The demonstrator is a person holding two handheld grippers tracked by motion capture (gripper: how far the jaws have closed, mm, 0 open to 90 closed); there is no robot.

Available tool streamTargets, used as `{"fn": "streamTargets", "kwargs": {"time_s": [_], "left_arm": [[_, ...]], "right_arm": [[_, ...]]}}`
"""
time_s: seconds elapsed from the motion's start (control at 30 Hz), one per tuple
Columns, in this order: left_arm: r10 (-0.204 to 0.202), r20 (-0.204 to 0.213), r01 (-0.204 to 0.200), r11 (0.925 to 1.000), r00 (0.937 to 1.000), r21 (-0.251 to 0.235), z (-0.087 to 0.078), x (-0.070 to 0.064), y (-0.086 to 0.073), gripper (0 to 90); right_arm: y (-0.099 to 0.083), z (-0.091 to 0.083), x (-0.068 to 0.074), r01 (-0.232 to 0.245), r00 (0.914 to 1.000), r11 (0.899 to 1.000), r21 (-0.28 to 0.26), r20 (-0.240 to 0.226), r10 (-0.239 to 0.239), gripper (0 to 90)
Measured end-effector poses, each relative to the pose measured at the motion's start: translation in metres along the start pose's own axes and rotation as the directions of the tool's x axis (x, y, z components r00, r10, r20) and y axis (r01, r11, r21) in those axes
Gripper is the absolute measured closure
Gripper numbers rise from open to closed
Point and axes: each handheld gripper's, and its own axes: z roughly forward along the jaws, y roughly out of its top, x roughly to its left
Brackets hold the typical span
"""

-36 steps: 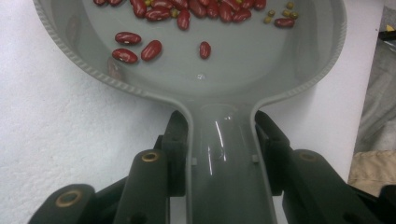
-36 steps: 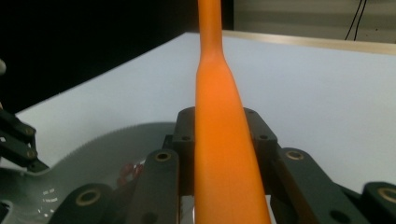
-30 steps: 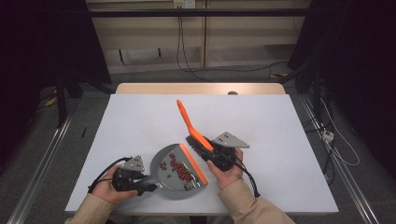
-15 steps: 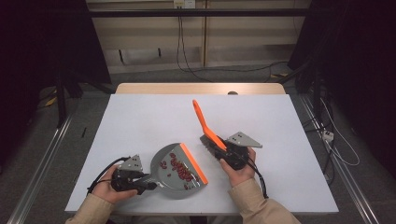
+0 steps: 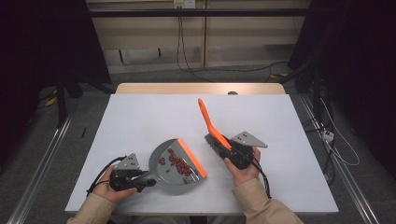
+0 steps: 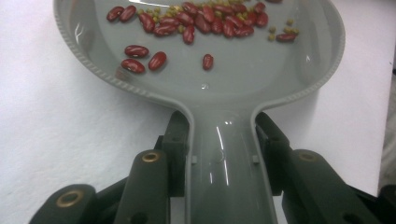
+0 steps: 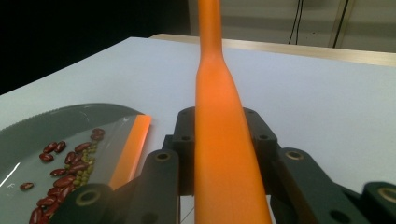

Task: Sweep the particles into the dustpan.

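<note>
A grey dustpan (image 5: 164,173) with an orange lip (image 5: 191,157) lies flat on the white table (image 5: 140,116), near the front left. Red kidney beans (image 5: 178,163) and small green beans lie in it. My left gripper (image 5: 144,181) is shut on the pan's handle (image 6: 224,172), and the beans (image 6: 187,23) sit across the pan's far part. Right of the pan, my right gripper (image 5: 226,145) is shut on an orange brush (image 5: 208,119). Its handle (image 7: 219,116) points away and up, and its dark bristles (image 5: 212,141) are down by the table. The pan (image 7: 46,126) lies to its left.
The table's far half is bare white. A wooden strip (image 5: 201,88) runs along its far edge. Cables (image 5: 187,51) trail on the floor behind, and a power strip (image 5: 328,136) lies on the floor at the right.
My right gripper has carried the brush to the right, off the dustpan's lip and clear of it. The left gripper and the pan have stayed put.
</note>
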Motion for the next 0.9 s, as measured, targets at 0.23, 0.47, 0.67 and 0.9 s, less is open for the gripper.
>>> {"fn": "streamTargets", "kwargs": {"time_s": [0.23,0.47,0.67,0.9], "left_arm": [[-0.017,-0.033,0.016,0.9994,0.9993,-0.032,-0.004,0.003,0.0,64.2],[-0.045,-0.068,0.041,0.9981,0.9967,-0.046,-0.006,0.007,0.0,64.2],[-0.073,-0.105,0.066,0.9953,0.9918,-0.07,-0.009,0.01,0.001,64.2],[-0.095,-0.156,0.079,0.9914,0.9832,-0.104,-0.013,0.017,0.001,64.2]], "right_arm": [[0.001,-0.002,-0.003,-0.001,1.0,1.0,-0.001,0.007,0.001,71.0],[0.001,-0.004,-0.008,-0.003,0.9999,1.0,-0.002,0.017,0.003,71.1],[0.001,-0.006,-0.011,0.0,0.9998,1.0,-0.003,0.02,0.0,71.0],[0.002,-0.009,-0.015,0.002,0.9995,1.0,-0.005,0.032,-0.002,71.1]]}}
